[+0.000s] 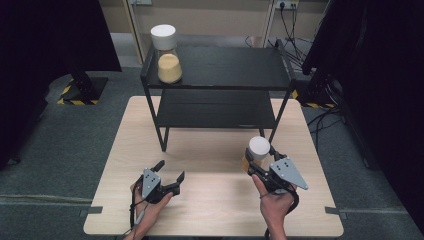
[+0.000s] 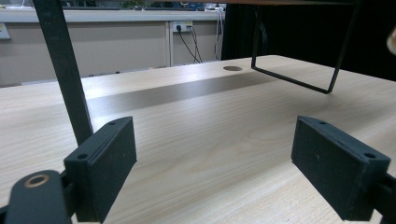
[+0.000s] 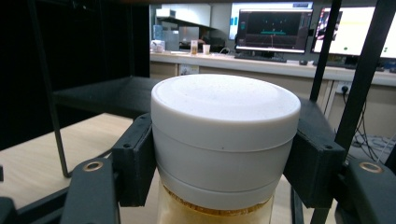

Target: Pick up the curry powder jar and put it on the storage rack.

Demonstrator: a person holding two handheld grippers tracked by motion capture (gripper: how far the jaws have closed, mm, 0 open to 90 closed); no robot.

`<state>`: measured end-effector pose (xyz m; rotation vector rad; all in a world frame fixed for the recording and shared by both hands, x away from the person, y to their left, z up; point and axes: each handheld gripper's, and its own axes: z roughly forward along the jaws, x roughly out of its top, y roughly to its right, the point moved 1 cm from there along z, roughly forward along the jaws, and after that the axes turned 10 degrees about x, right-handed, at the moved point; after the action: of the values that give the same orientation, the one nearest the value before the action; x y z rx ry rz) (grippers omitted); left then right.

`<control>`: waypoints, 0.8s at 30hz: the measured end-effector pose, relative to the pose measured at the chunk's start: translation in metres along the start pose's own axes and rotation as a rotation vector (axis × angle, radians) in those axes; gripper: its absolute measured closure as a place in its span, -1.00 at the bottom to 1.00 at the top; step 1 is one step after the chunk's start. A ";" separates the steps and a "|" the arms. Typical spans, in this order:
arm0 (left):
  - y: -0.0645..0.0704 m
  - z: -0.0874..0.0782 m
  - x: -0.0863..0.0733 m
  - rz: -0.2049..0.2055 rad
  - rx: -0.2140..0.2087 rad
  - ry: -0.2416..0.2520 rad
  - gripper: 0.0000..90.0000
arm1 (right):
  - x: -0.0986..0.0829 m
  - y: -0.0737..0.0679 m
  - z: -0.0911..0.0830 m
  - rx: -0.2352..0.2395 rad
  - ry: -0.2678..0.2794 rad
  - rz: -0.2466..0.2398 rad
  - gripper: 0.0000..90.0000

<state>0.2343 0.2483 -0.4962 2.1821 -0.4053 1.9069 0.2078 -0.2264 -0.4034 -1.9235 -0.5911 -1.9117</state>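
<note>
The right gripper (image 1: 261, 167) is clamping a jar (image 1: 256, 152) by its white lid (image 3: 225, 135), with 1 black jaw pressing against each side of the lid. In the right gripper view the jaws are sitting flush on the lid's wall, and a strip of clear glass with yellow-orange contents is showing just below it. From the high view this jar is standing near the right front of the wooden table (image 1: 200, 210), close to the front right leg of the black shelf rack (image 1: 220, 70); whether its base is touching the table cannot be told. The person's right hand (image 1: 275, 202) is gripping the tool from behind, and the grey three-cornered plate is lying on top of it.

The left gripper (image 1: 170, 176) is holding nothing. Its 2 jaws are standing wide apart, and in the left gripper view bare tabletop is showing between them, with nothing touching either pad. It is hovering low over the left front part of the table, well apart from the right gripper, with the left hand (image 1: 150, 202) wrapping it from below. A rack leg is rising just behind its left jaw in that view.

A 2nd jar (image 1: 167, 55) with a white lid and yellow contents is standing upright on the rack's top shelf, at the left front corner.
</note>
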 end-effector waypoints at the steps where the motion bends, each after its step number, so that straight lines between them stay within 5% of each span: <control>1: 0.000 0.000 0.000 0.000 0.000 0.000 -0.70 | 0.002 0.000 0.000 -0.002 0.005 0.000 -0.25; 24: 0.000 0.000 0.000 -0.003 0.000 0.000 -0.70 | 0.049 0.004 0.016 -0.019 0.105 -0.022 -0.24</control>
<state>0.2342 0.2483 -0.4963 2.1818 -0.4020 1.9050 0.2233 -0.2191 -0.3546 -1.8222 -0.5669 -2.0241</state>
